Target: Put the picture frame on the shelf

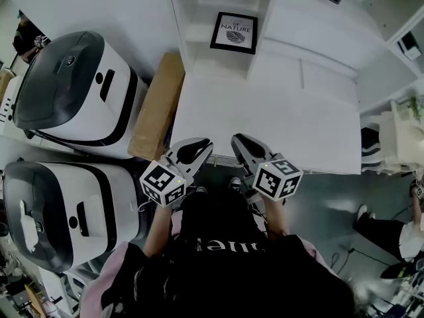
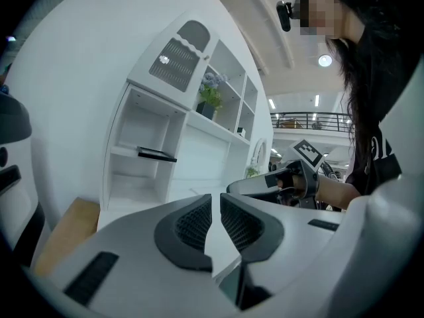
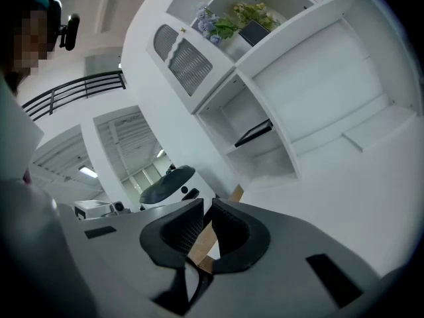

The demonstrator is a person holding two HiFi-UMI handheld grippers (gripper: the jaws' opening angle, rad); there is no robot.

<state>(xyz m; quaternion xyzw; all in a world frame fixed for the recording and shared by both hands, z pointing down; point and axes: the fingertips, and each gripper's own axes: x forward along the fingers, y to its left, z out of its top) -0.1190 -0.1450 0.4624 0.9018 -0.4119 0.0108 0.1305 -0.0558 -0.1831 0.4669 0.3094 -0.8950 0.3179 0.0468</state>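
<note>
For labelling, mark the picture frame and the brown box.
picture frame (image 1: 234, 32), head view, centre of its white print.
brown box (image 1: 158, 105), head view, middle of its top face.

The picture frame (image 1: 234, 32) lies flat on a shelf in the shelf unit (image 1: 187, 25) at the far edge of the table (image 1: 298, 124); a cardboard box (image 1: 158, 105) stands just left

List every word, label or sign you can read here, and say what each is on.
"OF NATURE": on the print in the picture frame, which sits in the white shelf. The smaller line above it is too small to read.
Pale lettering on the person's black shirt: upside down and cut off, not readable.
Small logo on the upper white machine: too small to read.
</note>
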